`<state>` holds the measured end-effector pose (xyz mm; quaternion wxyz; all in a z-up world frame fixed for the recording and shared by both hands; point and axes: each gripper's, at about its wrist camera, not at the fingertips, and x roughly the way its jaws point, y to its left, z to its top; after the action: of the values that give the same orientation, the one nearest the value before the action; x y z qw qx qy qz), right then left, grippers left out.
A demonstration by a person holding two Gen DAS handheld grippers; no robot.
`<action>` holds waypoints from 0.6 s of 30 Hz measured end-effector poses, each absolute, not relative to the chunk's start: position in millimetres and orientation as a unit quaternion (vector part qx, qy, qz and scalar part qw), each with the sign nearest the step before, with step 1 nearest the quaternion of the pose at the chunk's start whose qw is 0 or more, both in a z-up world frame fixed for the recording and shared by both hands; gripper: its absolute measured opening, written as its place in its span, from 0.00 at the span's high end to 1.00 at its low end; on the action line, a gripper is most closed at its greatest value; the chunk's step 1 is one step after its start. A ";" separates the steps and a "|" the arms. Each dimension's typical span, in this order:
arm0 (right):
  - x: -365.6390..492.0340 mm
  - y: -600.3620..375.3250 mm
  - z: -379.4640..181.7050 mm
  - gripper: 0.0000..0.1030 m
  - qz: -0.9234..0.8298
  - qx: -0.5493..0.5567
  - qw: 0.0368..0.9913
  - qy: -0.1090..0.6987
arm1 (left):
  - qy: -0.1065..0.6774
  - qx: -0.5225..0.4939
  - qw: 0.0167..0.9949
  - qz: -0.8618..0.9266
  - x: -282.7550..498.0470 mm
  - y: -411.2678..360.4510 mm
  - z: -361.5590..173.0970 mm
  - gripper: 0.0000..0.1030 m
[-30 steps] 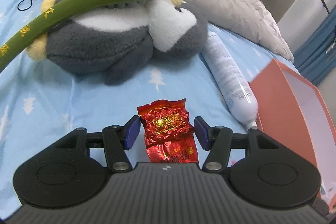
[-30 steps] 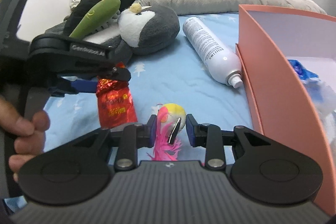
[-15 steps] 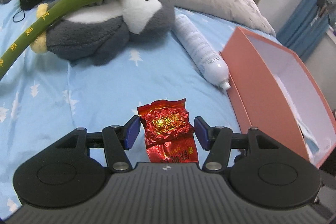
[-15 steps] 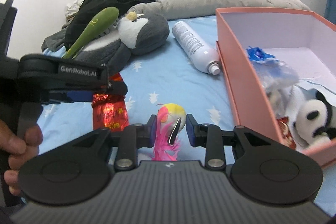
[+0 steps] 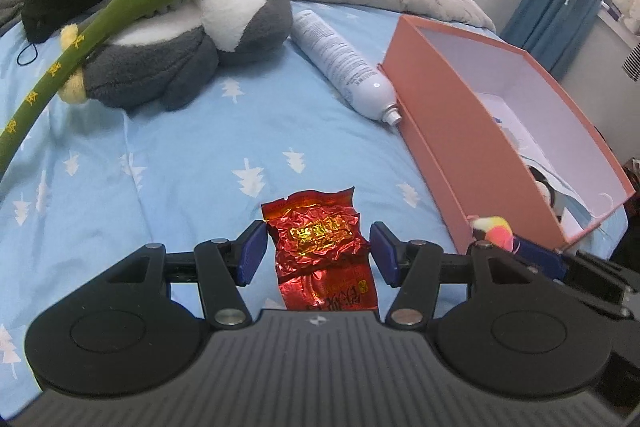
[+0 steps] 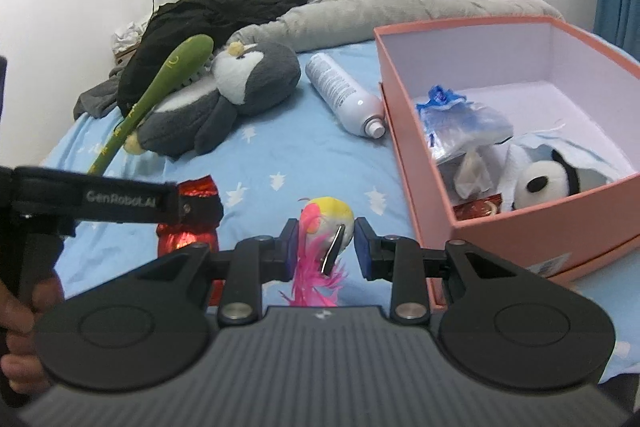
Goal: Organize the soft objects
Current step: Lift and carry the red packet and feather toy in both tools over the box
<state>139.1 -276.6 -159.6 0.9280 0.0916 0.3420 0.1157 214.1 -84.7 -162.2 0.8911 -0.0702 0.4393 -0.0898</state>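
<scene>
Red foil is filling the middle of the left wrist view: a crinkled packet (image 5: 320, 247) is sitting between the blue pads of the left gripper (image 5: 318, 251), carried clear of the blue sheet (image 5: 180, 167), so the jaws are clamping it, though the pad contact itself is hard to make out. Further up the bed a grey penguin plush (image 5: 176, 55) is lying with a green stick toy (image 5: 100, 27) resting across it, and a white can (image 5: 344, 63) is lying on its side just beside the pink box (image 5: 452, 131). At the box's near corner a yellow-and-pink toy is peeking in (the right gripper's load).

In the right wrist view the right gripper (image 6: 325, 243) is closing its pads on a small feather toy (image 6: 326, 227), yellow on top with pink feathers hanging below. To the left, the left gripper (image 6: 192, 205) is reaching in with the packet (image 6: 188, 239) hanging under it, and a hand (image 6: 24, 327) is gripping its handle. The box (image 6: 520, 223) is standing open at right, holding a panda plush (image 6: 540, 183), a blue-topped plastic bag (image 6: 460, 123) and another red packet (image 6: 478, 207). The can (image 6: 344, 95) is lying against the box's left wall, with the penguin (image 6: 224, 95) beyond it.
</scene>
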 end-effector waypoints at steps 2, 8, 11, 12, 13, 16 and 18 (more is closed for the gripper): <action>135.1 -278.9 -154.2 0.68 0.114 0.092 0.930 0.337 | 0.436 -0.067 0.893 -0.093 210.7 -87.5 -156.1 0.39; 126.1 -285.1 -135.6 0.68 0.115 0.097 0.934 0.323 | 0.420 -0.062 0.899 -0.108 200.7 -96.1 -131.4 0.39; 123.0 -287.6 -126.1 0.68 0.115 0.103 0.935 0.318 | 0.413 -0.061 0.901 -0.117 197.2 -101.1 -117.7 0.39; 121.8 -288.0 -122.4 0.68 0.115 0.101 0.937 0.315 | 0.411 -0.060 0.902 -0.119 196.2 -102.8 -113.9 0.39; 121.0 -288.9 -118.5 0.68 0.115 0.100 0.938 0.312 | 0.408 -0.058 0.903 -0.121 195.2 -104.4 -109.8 0.39; 118.5 -294.5 -107.3 0.68 0.113 0.100 0.941 0.302 | 0.399 -0.060 0.906 -0.129 192.6 -108.6 -97.7 0.39; 115.9 -298.5 -100.8 0.68 0.109 0.097 0.944 0.296 | 0.394 -0.061 0.907 -0.135 190.7 -113.1 -91.1 0.39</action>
<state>115.9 -298.5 -100.8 0.9440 0.0972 0.2956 0.1092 190.7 -113.1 -91.1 0.9072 -0.0606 0.3939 -0.1349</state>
